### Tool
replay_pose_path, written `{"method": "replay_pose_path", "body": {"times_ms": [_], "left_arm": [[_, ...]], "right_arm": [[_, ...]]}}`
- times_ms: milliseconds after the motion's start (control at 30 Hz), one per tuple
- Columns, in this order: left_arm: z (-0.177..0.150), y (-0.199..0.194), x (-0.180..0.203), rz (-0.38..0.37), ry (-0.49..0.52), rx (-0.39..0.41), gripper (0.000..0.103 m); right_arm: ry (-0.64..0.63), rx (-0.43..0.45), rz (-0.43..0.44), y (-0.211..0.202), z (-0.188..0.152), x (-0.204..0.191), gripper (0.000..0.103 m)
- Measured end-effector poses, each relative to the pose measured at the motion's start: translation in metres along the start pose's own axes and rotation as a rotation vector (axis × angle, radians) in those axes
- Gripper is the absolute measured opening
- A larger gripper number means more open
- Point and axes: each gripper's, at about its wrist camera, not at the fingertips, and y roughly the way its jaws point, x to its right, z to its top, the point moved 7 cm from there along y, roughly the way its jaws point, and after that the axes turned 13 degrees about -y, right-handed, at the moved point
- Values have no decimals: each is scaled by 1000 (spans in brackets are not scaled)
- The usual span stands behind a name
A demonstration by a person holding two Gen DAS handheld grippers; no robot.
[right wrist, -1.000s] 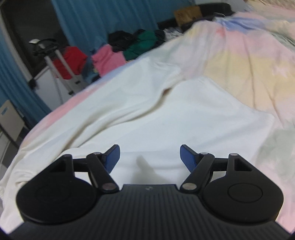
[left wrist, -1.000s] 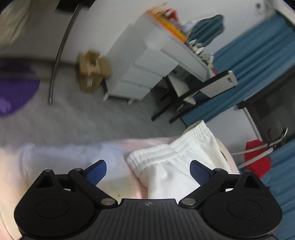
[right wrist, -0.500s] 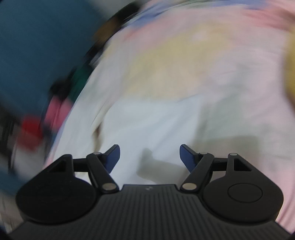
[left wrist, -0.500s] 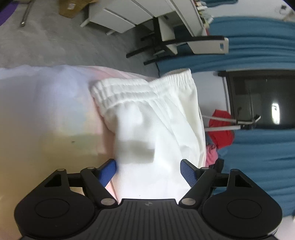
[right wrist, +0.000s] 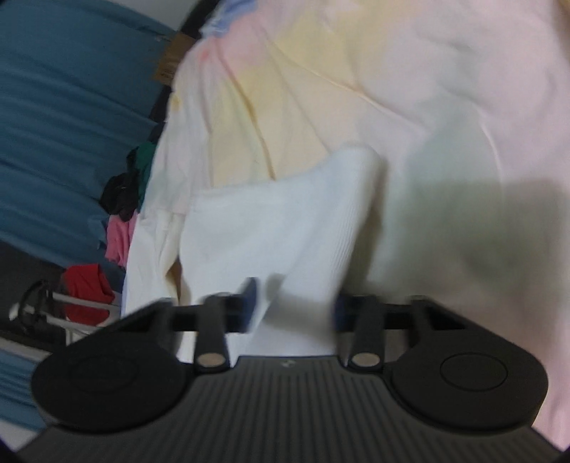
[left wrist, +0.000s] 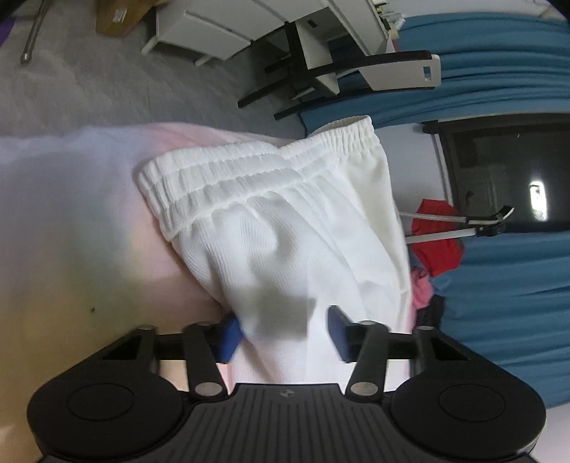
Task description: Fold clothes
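Since the earlier frame, the left hand-held gripper (left wrist: 285,329) has been brought down onto the white shorts (left wrist: 285,220), and its jaws, then wide apart, are closing with a fold of the fabric between them. In the left wrist view the blue pads (left wrist: 229,334) are seen against the cloth on both sides, just below the elastic waistband (left wrist: 256,171). The shorts lie on the bed (left wrist: 71,213) near its edge, with the floor and a white drawer unit (left wrist: 228,21) beyond.

In the right wrist view, which is blurred, the right hand-held gripper (right wrist: 290,306) has likewise been lowered and rolled onto the shorts (right wrist: 270,228). Its jaws are closing with a white corner of the garment between them; whether the pads already press on it cannot be told. The pastel bedsheet (right wrist: 427,107) is spread behind.

A shallow pinch could slip once the cloth is lifted, since little fabric is gathered. The bedsheet might also be caught beneath, dragging it up with the shorts.
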Motion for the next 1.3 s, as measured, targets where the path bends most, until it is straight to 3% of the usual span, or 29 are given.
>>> {"method": "replay_pose_path", "body": {"times_ms": [67, 333, 433, 733, 867, 967, 1100, 1133, 1200, 1233, 1267, 1300], "left_arm": [[2, -3, 2, -1, 28, 20, 24], [-11, -41, 27, -112, 179, 91, 15], [-15, -54, 38, -150, 173, 98, 14], [-13, -105, 73, -157, 261, 86, 13], [-22, -107, 69, -70, 358, 91, 14], [-22, -92, 55, 30, 369, 66, 15], [-20, -90, 43, 107, 367, 48, 25], [-19, -94, 43, 121, 378, 54, 29], [-17, -106, 43, 150, 419, 81, 61], [-17, -113, 46, 159, 451, 103, 65], [-17, -120, 49, 169, 483, 125, 71], [-19, -128, 54, 173, 524, 155, 75]], "right_arm": [[0, 34, -10, -3, 4, -1, 7], [-70, 145, -5, -26, 19, -11, 6], [-79, 155, -23, -36, 17, -7, 6], [-136, 240, -117, -75, 20, -3, 6], [-144, 207, -182, -76, 16, 5, 6], [-87, 103, -233, -62, 9, 23, 8], [-32, 76, -230, -62, 11, 36, 10], [-52, 90, -241, -67, 13, 33, 13], [-82, 152, -256, -81, 18, 25, 32], [-91, 195, -250, -90, 20, 20, 55], [-100, 238, -246, -97, 22, 15, 69], [-112, 285, -243, -105, 25, 9, 70]]}}
